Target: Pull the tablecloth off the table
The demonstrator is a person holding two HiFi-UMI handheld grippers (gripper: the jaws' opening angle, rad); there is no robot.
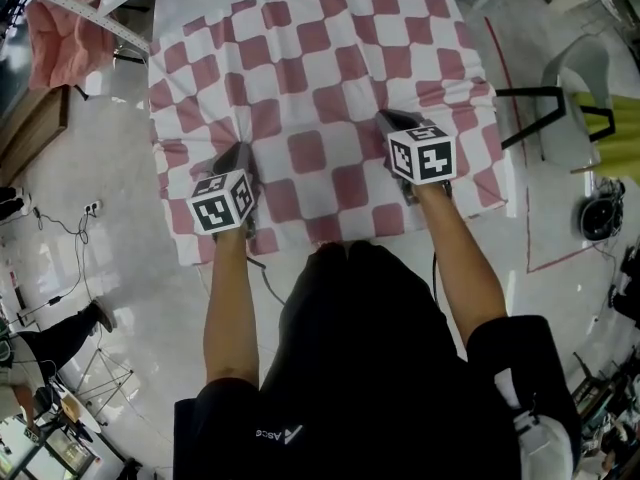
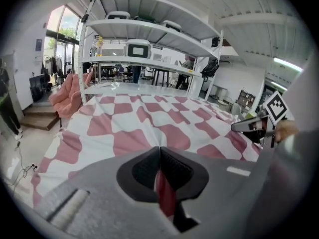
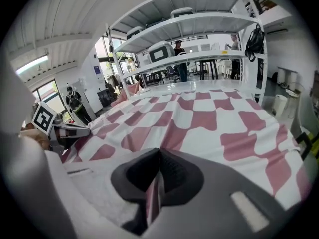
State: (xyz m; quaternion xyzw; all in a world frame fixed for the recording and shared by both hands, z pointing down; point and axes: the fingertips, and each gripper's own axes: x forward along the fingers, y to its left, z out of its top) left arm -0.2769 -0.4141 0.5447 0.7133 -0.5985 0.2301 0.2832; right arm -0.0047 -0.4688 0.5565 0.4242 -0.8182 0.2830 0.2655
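A person stands at the near end of a table, seen from above, with bare forearms stretched forward and a gripper in each hand. Spread over the table is the tablecloth, a checkerboard of dusty red and white squares. It covers nearly the whole top. Only a pale strip of table shows at the far end. Its near edge and side edges droop over the rim, toward the pale glossy floor.

The cloth does not lie flat. Near its front edge it is pinched up in two places, one on each side of the person, and soft creases fan out from each pinch across the checks.

The left gripper has its jaws closed tight on a fold of the cloth. In the left gripper view a narrow red strip of fabric is squeezed between the dark pads. The right gripper is likewise clamped on a fold, a thin pink and white strip of it showing between its pads. The two grippers are well apart, at about the same distance from the front edge.

Beyond the table stand white metal shelves, and a heap of salmon-pink fabric hangs off to the left.
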